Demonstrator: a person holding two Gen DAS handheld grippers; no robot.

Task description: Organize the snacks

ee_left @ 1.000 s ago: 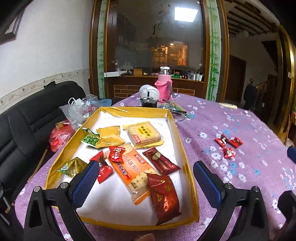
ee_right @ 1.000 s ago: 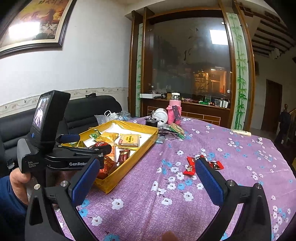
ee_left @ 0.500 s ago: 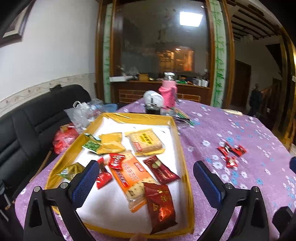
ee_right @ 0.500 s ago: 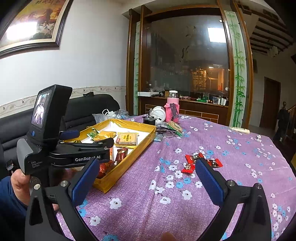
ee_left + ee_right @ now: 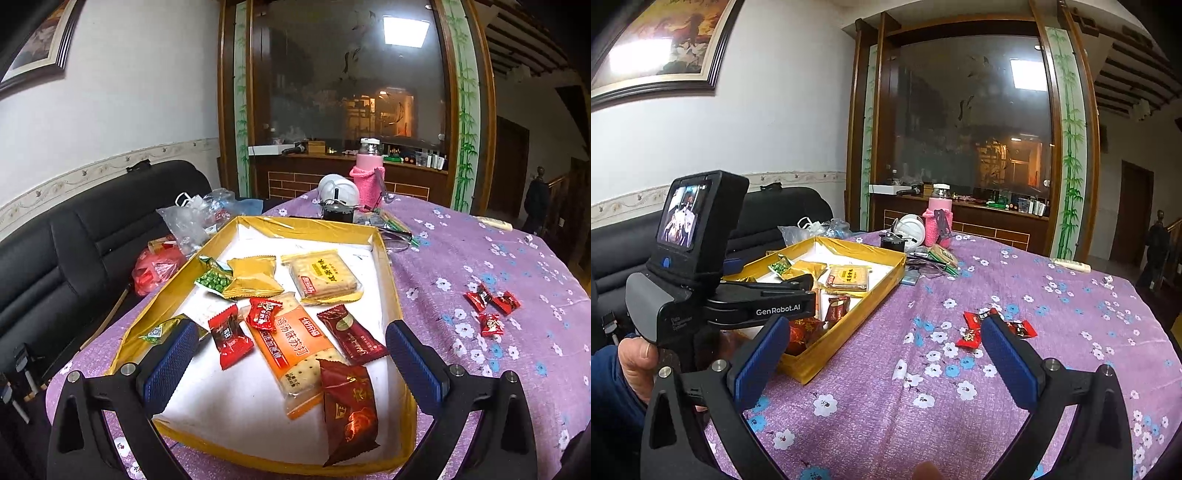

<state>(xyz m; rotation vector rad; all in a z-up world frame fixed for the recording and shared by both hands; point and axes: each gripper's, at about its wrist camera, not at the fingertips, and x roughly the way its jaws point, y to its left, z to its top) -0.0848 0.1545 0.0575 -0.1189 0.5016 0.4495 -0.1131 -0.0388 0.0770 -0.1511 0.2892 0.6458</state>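
Observation:
A shallow yellow tray (image 5: 394,295) (image 5: 849,321) with a white floor holds several wrapped snacks: an orange cracker pack (image 5: 295,347), a yellow cracker pack (image 5: 323,277), dark red bars, green peas and red candies. Three small red candies (image 5: 489,304) (image 5: 990,326) lie loose on the purple flowered tablecloth (image 5: 960,387) to the tray's right. My left gripper (image 5: 291,358) hovers open above the tray's near end, holding nothing. My right gripper (image 5: 884,354) stands open over the cloth, its right finger close in front of the loose candies. The left gripper's body (image 5: 720,295) fills the right wrist view's left side.
A pink bottle (image 5: 369,177), a white round object (image 5: 338,188) and flat packets (image 5: 942,258) stand at the table's far end. Plastic bags (image 5: 184,229) lie on a black sofa (image 5: 74,251) to the left. A hand in a blue sleeve (image 5: 631,362) holds the left gripper.
Both grippers have drawn back and risen a little, so the tray and the loose candies sit slightly farther off. Nothing was grasped or moved.

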